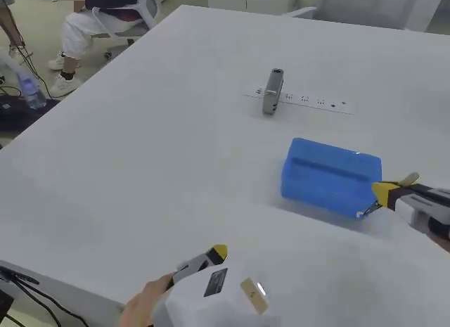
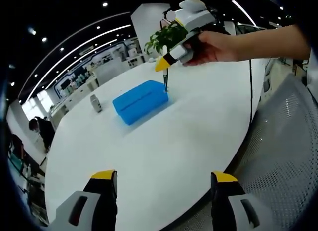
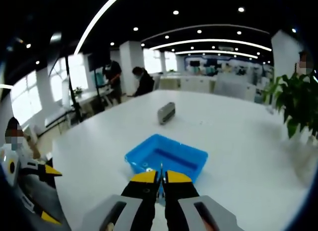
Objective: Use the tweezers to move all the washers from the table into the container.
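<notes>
At blue container (image 1: 330,174) rim, right gripper (image 3: 160,177) pinching tweezers (image 2: 165,83), left gripper (image 2: 164,177) spread

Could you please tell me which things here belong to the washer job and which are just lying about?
Job: container, tweezers, right gripper holding them.
Lying about: grey device, socket strip, plant.

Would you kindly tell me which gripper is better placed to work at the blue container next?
The right gripper, I'd judge: it is shut on the tweezers, whose tips are at the rim of the blue container. The left gripper is open, empty, and back near the table edge.
</notes>
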`<state>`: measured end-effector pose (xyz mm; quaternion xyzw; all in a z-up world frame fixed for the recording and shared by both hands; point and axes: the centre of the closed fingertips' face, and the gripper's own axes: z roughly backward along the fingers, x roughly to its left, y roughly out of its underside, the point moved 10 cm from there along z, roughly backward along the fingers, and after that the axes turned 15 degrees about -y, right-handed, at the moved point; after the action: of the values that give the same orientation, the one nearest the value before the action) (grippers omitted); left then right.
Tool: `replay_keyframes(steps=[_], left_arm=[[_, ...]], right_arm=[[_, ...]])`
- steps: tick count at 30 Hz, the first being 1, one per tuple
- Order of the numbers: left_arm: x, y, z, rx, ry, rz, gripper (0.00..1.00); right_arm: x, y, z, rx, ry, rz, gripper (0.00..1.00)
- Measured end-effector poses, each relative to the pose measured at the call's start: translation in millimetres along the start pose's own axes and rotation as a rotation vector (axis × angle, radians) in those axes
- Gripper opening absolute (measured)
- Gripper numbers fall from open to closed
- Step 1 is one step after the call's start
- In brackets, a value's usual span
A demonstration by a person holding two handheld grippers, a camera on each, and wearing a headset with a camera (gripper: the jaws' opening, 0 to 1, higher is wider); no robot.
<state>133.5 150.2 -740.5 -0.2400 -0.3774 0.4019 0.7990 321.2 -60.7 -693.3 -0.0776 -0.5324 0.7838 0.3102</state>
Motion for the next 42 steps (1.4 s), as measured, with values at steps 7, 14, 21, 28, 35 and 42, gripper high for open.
replay_keyframes(steps=[7,14,21,28,35,42], left_arm=[[1.1,-0.4,0.2,-0.001,-0.005,0.006,0.77],[1.0,-0.1,0.3,0.001,-0.005,0.003,0.77],[2.3,-0.9,1.4,-0.017,-0.011,0.020,0.74],[2.1,0.3,1.0,-0.004,-0.008,0.019,0.73],[1.0,1.5,0.1,0.013,-0.003,0.011,0.73],[1.0,2.0,-0.1,0.016,-0.009,0.004,0.72]], right_arm=[[-12.5,-18.3,-7.7,-0.030,0.017,0.028,0.01],[-28.4,-15.3,-29.9,0.012,0.035,0.040,0.01],[-35.4,-0.2,-46.7,0.079,0.043,0.028,0.01],[-45.0,9.2,-60.1,0.116,0.036,0.018,0.01],[-48.3,13.6,-62.3,0.147,0.031,0.022,0.01],[-44.6,18.2,-60.2,0.143,0.035,0.020,0.01]])
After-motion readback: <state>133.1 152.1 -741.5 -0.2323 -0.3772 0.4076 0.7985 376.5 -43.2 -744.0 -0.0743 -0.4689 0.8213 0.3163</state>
